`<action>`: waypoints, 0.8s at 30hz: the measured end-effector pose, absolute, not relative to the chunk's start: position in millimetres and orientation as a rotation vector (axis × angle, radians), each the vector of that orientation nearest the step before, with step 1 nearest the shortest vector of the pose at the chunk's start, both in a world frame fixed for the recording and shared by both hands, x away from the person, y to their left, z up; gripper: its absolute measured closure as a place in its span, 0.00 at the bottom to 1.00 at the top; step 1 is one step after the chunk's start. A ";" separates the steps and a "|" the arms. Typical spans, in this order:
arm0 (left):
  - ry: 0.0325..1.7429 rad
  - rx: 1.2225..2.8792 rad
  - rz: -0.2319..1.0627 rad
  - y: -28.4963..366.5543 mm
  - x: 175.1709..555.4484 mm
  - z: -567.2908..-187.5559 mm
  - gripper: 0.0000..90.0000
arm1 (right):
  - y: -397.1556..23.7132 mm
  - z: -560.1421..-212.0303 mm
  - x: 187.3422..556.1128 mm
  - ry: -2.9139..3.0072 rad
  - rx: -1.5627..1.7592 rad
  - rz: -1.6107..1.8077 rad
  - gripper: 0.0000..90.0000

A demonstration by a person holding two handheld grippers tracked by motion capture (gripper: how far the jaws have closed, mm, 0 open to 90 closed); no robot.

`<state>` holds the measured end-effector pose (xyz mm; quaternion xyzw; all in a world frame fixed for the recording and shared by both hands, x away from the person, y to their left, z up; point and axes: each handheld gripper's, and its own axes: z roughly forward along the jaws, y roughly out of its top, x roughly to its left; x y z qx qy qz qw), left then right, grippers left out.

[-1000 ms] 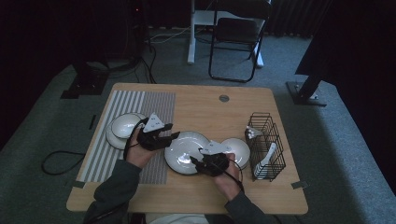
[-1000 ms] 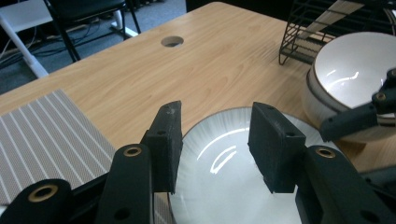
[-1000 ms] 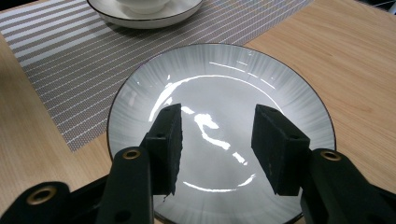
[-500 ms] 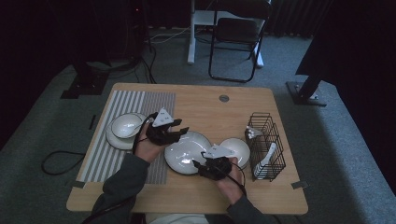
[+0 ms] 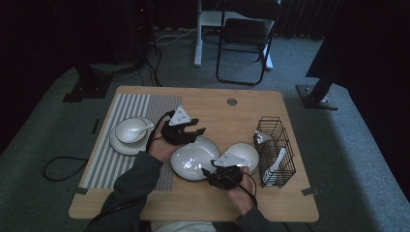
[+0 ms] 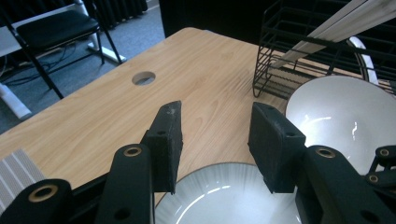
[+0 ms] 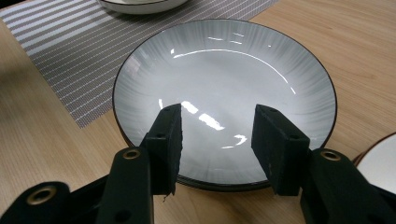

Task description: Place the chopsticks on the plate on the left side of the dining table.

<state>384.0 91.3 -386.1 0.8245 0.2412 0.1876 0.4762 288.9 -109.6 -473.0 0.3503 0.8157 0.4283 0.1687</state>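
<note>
Plate (image 5: 194,159) sits centre frame on the bench (image 5: 222,116), right tongs (image 5: 223,178) at its lower right edge, apart and empty, left tongs (image 5: 186,133) over its upper left rim, apart and empty, bowl (image 5: 243,154) just right, wire basket (image 5: 275,150) beyond.

Glossy, seemingly ceramic plate (image 7: 224,88), wood-grain table (image 7: 355,51)

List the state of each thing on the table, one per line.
Left tool: open, empty.
Right tool: open, empty, over plate.
Large grey dark-rimmed plate: flat, empty.
White bowl: upright, empty.
Black wire basket: upright, holds utensils.
Small white bowl on saucer: upright, spoon inside.
</note>
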 end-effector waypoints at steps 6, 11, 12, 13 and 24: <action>0.557 2.025 0.451 80.5 388.9 -381.0 0.62 | -112.2 -473.9 287.2 2.319 1.009 1.223 0.58; 0.534 2.034 0.442 71.3 391.3 -378.3 0.62 | -113.2 -474.4 285.4 2.321 1.006 1.222 0.58; 0.527 2.038 0.442 69.5 391.6 -377.8 0.62 | -113.3 -474.3 285.1 2.324 1.004 1.222 0.58; 0.525 2.040 0.438 67.4 391.7 -377.4 0.62 | -113.4 -474.3 284.9 2.324 1.003 1.220 0.59; 0.467 2.055 0.424 47.4 392.9 -372.3 0.62 | -114.8 -475.7 282.4 2.334 1.006 1.216 0.59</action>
